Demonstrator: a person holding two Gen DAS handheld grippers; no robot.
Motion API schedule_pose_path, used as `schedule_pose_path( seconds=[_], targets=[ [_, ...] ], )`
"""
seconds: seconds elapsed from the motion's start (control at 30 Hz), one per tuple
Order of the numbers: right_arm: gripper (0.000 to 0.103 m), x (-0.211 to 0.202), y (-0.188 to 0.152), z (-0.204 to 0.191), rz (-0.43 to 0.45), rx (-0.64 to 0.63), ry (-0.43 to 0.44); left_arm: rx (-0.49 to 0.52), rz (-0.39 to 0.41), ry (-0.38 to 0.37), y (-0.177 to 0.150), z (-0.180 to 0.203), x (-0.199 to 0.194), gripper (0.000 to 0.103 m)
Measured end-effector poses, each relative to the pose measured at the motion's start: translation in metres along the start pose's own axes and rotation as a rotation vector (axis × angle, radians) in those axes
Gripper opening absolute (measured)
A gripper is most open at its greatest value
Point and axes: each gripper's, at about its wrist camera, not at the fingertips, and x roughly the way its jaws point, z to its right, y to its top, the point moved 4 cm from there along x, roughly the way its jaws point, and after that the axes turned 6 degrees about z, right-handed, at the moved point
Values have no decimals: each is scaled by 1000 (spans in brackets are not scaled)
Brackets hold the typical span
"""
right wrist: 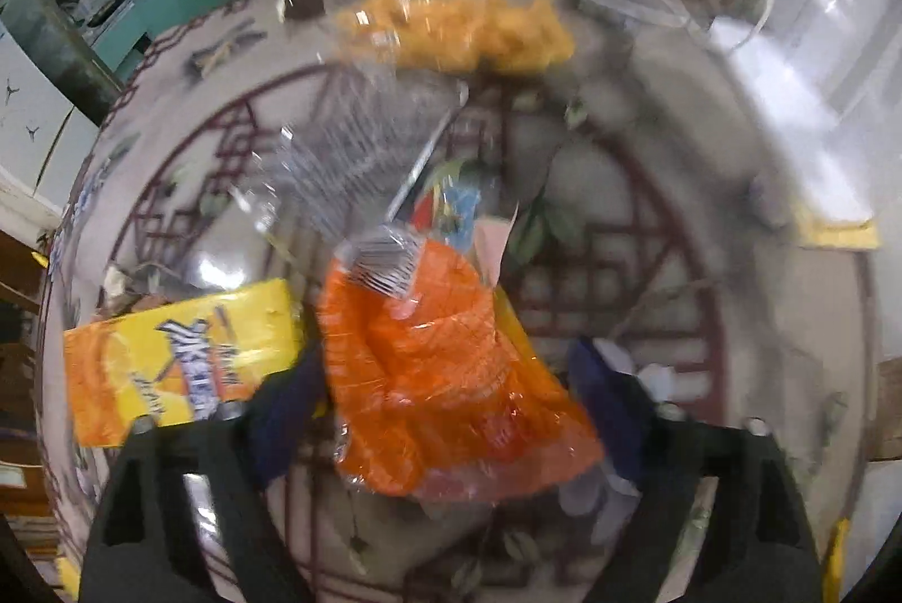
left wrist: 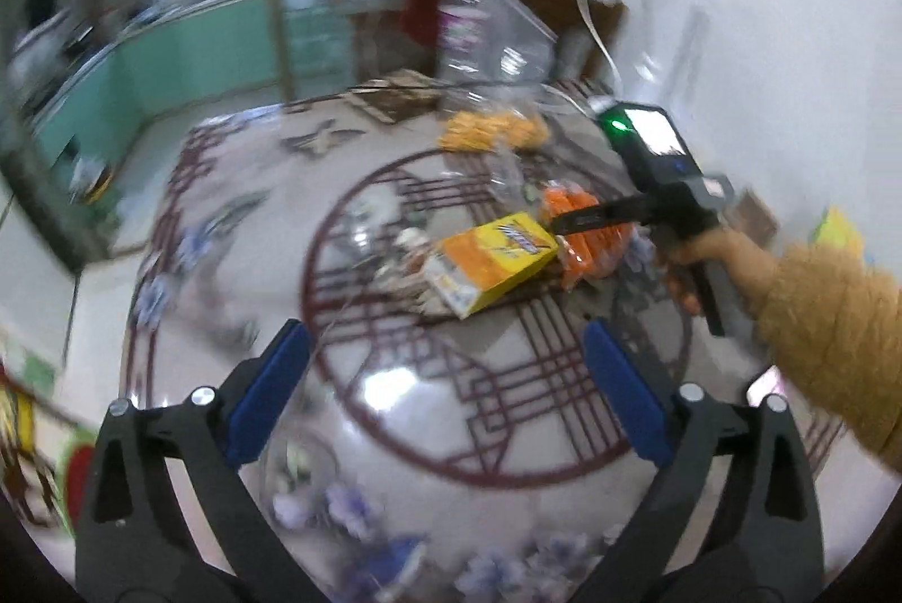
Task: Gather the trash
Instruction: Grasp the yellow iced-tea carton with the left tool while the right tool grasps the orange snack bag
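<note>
Left wrist view: left gripper (left wrist: 445,366) hung over the patterned table (left wrist: 225,231), jaws spread wide, nothing between the blue pads (left wrist: 270,389). Ahead, near the middle of the table, lay the yellow box (left wrist: 490,265) on its side, with the orange wrapper (left wrist: 586,236) just beside it on the right. Farther back sat a clear bag of yellow snacks (left wrist: 490,129). Came in from the right: the right gripper (left wrist: 580,220), carried by a hand (left wrist: 699,265) in a mustard sleeve (left wrist: 834,321), fingers down at the orange wrapper.

Right wrist view, blurred: orange wrapper (right wrist: 440,377) sat squarely between the right gripper's (right wrist: 445,400) dark pads (right wrist: 609,411), jaws parted, no clear squeeze on it visible. Yellow box (right wrist: 180,360) lay just left of it; snack bag (right wrist: 462,28) farther off, under crumpled clear plastic (right wrist: 361,152).
</note>
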Motion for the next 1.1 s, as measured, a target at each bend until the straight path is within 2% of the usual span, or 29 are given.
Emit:
schedule_pose_path(
  seconds=[0.1, 0.17, 0.27, 0.43, 0.63, 0.67, 0.73, 0.8, 0.87, 0.97, 1.1],
  targets=[
    [66, 1, -2, 7, 16, 29, 72, 138, -32, -49, 16, 12, 36, 97],
    [60, -5, -3, 10, 32, 26, 89, 213, -63, -102, 24, 19, 61, 98],
    [60, -22, -7, 21, 82, 71, 127, 323, -153, -132, 34, 26, 107, 98],
    [60, -38, -10, 45, 138, 177, 157, 396, -273, -160, 31, 33, 169, 98],
    [61, -36, -18, 69, 140, 261, 156, 489, -322, -210, 17, 55, 201, 98],
    [61, -36, -18, 72, 141, 267, 150, 493, -320, -216, 16, 58, 202, 97],
    [61, -36, -19, 72, 144, 271, 140, 475, -321, -238, 15, 61, 205, 88],
    [61, -38, -20, 70, 149, 269, 138, 432, -325, -251, 15, 60, 206, 67],
    [61, -41, -20, 65, 158, 260, 135, 394, -315, -250, 17, 58, 205, 59],
    [61, -52, -20, 57, 179, 243, 132, 328, -286, -241, 22, 50, 195, 59],
    [61, -77, -21, 42, 224, 227, 134, 252, -201, -192, 33, 43, 158, 58]
  ],
)
